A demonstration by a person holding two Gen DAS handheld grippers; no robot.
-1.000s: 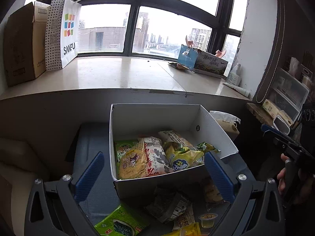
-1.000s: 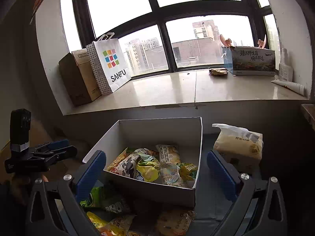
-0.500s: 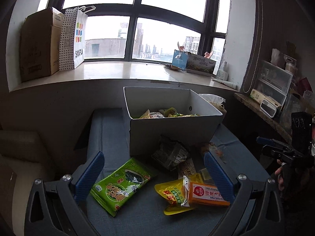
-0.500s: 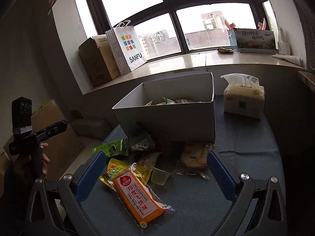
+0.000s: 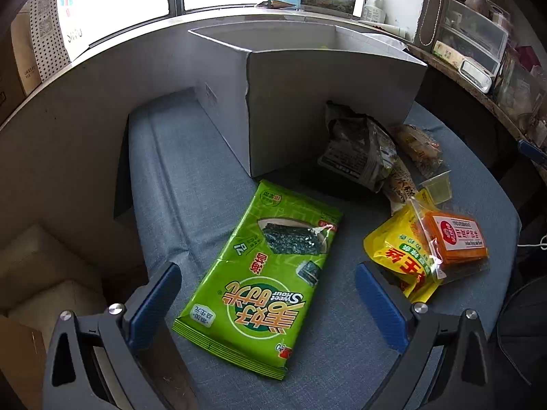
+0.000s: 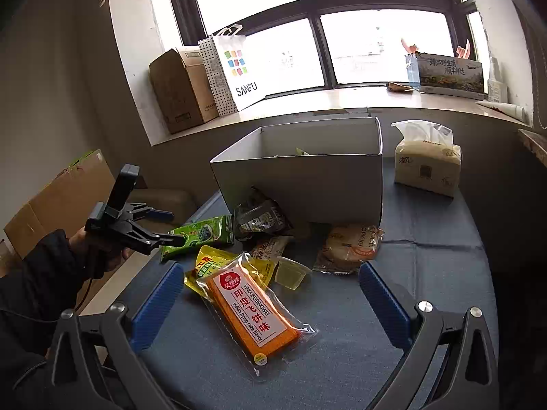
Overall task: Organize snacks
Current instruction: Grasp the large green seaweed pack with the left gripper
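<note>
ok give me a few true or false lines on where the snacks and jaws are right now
1. The green seaweed pack lies flat between the left gripper's open jaws. True.
2. The right gripper is shut on the orange cake pack. False: its jaws are open and the pack lies on the table.
3. The orange cake pack rests partly on a yellow pack. True.
4. The tissue pack sits inside the white box. False: it stands on the table beside the box.
</note>
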